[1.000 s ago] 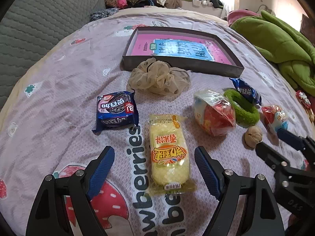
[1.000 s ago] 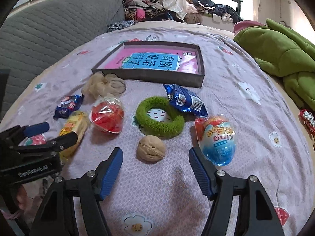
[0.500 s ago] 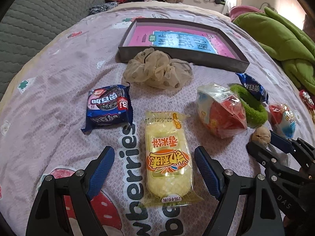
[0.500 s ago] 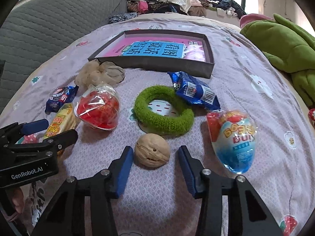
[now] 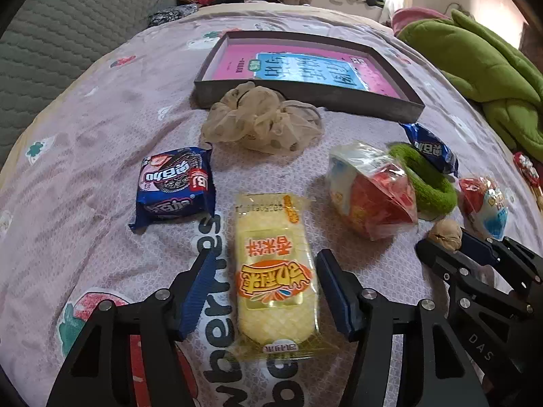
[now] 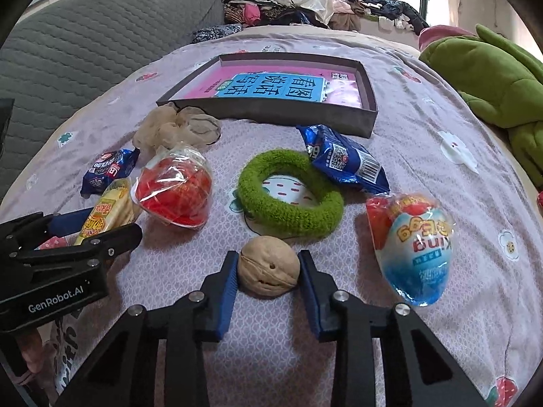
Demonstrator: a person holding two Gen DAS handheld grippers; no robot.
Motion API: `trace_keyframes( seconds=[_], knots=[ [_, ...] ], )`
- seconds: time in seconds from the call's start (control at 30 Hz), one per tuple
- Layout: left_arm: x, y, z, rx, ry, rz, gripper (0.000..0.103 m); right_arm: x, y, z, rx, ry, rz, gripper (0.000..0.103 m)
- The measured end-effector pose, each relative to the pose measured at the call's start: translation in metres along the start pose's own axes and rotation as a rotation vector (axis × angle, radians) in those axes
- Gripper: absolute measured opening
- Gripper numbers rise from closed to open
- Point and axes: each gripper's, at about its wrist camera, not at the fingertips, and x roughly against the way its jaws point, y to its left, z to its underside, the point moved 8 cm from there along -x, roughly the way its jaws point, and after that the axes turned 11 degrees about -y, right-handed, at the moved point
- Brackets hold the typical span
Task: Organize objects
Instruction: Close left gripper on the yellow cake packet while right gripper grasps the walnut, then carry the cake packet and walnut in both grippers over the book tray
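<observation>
Left wrist: left gripper [image 5: 263, 288] has just been closing, pads straddling the wafer pack [image 5: 276, 273] near the tray [image 5: 305, 100], not yet touching; light, crinkly, brittle, so take its long sides. Right wrist: right gripper [image 6: 268, 279] has just been closing onto the walnut [image 6: 268, 270], pads at its sides; hard, round, may roll. Contact underneath hidden.

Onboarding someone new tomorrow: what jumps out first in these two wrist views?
Snacks and hair ties lie scattered on the strawberry-print bedsheet in front of a shallow grey box. The right gripper has been closing, its blue pads against the walnut. The left gripper, also closing, straddles the yellow rice cracker pack without pressing it yet.
</observation>
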Motion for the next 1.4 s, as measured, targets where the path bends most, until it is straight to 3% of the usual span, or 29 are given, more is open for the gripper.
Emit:
trace_keyframes(
  seconds=[0.17, 0.23, 0.5, 1.03, 1.4],
  knots=[
    [0.003, -0.006, -0.003, -0.017, -0.014, 0.011, 0.043, 0.001, 0.0, 0.0, -0.01, 0.001, -0.01, 0.035],
    [0.003, -0.007, -0.004, -0.012, -0.014, 0.021, 0.041, 0.002, 0.002, 0.001, -0.008, 0.0, -0.015, 0.035],
    [0.013, -0.007, -0.008, 0.025, -0.053, 0.072, 0.04, 0.006, 0.004, 0.002, -0.025, -0.001, -0.043, 0.035],
    [0.042, -0.007, 0.0, 0.02, -0.088, 0.03, 0.04, 0.033, 0.009, 0.002, -0.016, -0.04, -0.058, 0.035],
    [0.063, -0.01, -0.005, 0.016, -0.117, 0.046, 0.04, 0.058, 0.012, -0.005, -0.034, -0.082, -0.082, 0.035]
  ],
)
